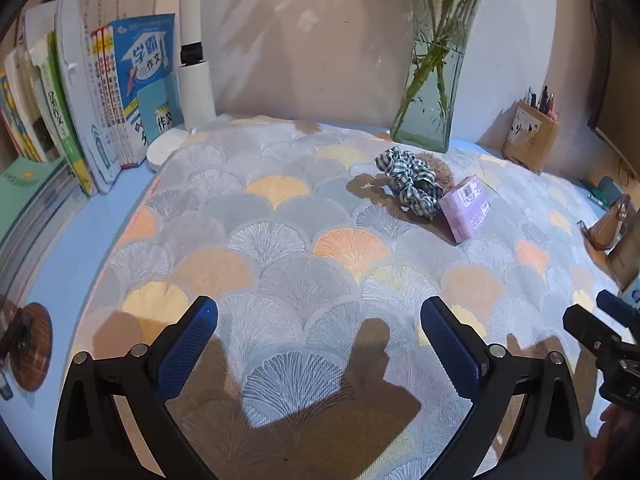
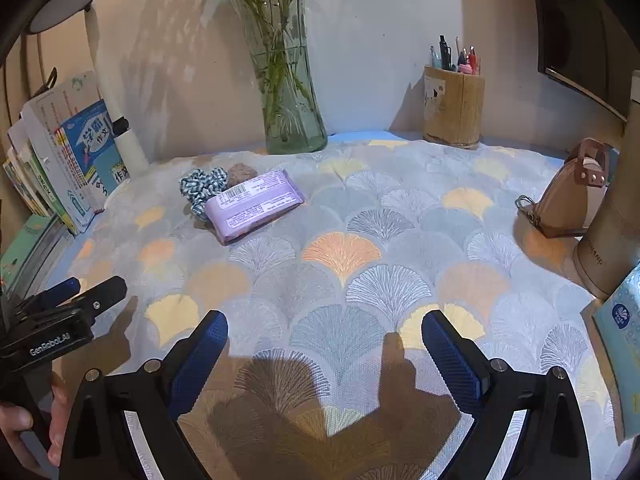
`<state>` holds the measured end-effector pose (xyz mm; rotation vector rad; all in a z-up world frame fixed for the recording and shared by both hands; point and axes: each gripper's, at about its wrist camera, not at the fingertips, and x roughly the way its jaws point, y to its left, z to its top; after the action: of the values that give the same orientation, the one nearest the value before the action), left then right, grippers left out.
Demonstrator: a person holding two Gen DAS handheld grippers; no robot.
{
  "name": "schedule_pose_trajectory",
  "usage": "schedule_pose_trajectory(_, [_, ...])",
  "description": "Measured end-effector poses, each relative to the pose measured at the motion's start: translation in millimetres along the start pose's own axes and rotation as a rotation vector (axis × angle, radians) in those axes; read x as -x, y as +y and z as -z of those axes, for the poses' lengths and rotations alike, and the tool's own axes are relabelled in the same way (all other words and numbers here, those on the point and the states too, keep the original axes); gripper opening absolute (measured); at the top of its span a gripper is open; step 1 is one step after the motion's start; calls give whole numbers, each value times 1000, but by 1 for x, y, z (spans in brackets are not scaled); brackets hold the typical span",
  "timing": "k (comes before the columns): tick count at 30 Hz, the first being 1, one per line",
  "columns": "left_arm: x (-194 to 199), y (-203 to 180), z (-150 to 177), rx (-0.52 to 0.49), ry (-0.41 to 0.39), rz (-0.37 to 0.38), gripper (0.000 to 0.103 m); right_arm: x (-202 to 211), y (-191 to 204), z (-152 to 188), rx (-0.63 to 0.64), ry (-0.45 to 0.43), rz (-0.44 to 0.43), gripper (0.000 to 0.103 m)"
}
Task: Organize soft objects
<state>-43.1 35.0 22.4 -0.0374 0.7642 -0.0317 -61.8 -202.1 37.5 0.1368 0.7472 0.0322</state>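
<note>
Grippers, left [image 1: 318,320] and right [image 2: 324,332], tilt downward, jaws wide, over mat [image 2: 360,220].

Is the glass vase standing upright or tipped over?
Upright. The glass vase stands on its base at the cloth's far edge, stems rising straight.

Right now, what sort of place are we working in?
Most likely a home study desk set against a wall: upright schoolbooks at the left, a pen holder full of pens, and a white desk lamp, with a fan-patterned cloth covering the desktop.
</note>
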Motion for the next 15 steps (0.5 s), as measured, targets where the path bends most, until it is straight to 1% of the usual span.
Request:
schedule_pose_trajectory(8, [-7,-18,2,-95,26,-46,102,-6,4,-1,10,28,7,97])
schedule_pose_trajectory(15, [-6,-15,2,-84,23,-33,102,-9,4,-1,9,43,21,98])
